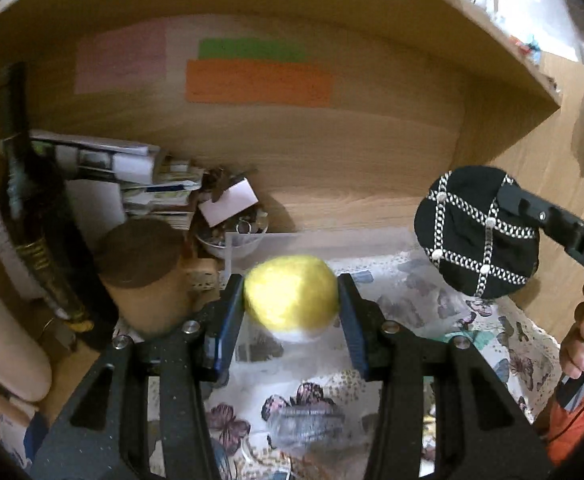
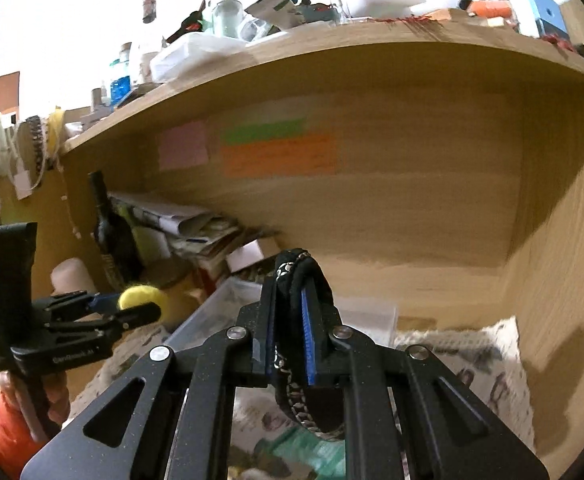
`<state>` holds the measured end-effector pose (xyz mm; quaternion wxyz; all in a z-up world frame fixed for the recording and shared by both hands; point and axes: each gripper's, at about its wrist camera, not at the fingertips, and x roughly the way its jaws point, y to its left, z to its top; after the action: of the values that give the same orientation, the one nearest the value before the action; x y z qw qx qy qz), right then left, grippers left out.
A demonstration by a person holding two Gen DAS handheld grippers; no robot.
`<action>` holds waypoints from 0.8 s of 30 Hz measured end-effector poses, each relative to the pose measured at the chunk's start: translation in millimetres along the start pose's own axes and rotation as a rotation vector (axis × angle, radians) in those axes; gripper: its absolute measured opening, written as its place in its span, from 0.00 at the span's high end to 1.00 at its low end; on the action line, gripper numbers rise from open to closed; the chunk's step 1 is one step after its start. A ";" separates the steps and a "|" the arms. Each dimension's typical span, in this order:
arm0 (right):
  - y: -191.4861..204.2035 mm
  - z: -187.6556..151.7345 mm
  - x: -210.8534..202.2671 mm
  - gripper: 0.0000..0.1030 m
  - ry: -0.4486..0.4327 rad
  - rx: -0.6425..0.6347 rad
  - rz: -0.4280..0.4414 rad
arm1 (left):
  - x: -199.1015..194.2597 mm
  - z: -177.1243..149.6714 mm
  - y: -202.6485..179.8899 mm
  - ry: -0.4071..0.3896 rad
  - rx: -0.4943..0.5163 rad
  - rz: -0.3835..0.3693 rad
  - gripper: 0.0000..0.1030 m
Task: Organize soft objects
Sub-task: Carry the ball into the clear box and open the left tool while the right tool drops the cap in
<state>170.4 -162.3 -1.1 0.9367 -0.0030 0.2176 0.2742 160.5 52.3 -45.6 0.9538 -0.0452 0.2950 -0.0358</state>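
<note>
My left gripper (image 1: pixel 291 300) is shut on a fuzzy yellow ball (image 1: pixel 290 297) and holds it above the butterfly-print cloth (image 1: pixel 411 312). The ball also shows in the right wrist view (image 2: pixel 140 297), at the left, between the left gripper's fingers (image 2: pixel 138 314). My right gripper (image 2: pixel 288 320) is shut on a black fabric piece with silver chain trim (image 2: pixel 303 276). In the left wrist view that black fabric piece (image 1: pixel 475 232) hangs at the right, held up in the air by the right gripper (image 1: pixel 509 196).
A dark bottle (image 1: pixel 32 220), a brown-lidded jar (image 1: pixel 140 268), stacked papers (image 1: pixel 132 180) and a bowl of small items (image 1: pixel 232 236) crowd the left of the wooden alcove. A clear plastic box (image 2: pixel 228 300) lies ahead. A cluttered shelf (image 2: pixel 292 40) runs overhead.
</note>
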 end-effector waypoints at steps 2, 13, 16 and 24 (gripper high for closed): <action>-2.1 3.6 10.3 0.90 0.019 -0.016 -0.013 | 15.5 3.5 0.2 0.029 0.009 0.000 0.56; -13.9 -15.6 83.3 0.90 0.208 -0.061 -0.048 | 90.3 -0.9 -6.3 0.210 0.063 0.010 0.56; -16.0 -23.9 98.9 0.90 0.264 -0.065 -0.043 | 102.8 -4.9 -9.2 0.246 0.081 0.007 0.56; -13.5 -44.4 125.9 0.89 0.393 -0.091 -0.027 | 117.8 -9.8 -19.2 0.290 0.115 0.009 0.52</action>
<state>254.4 -114.8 -94.4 0.8786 -0.1015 0.3838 0.2655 251.1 21.4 -117.5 0.9023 0.0167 0.4273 -0.0545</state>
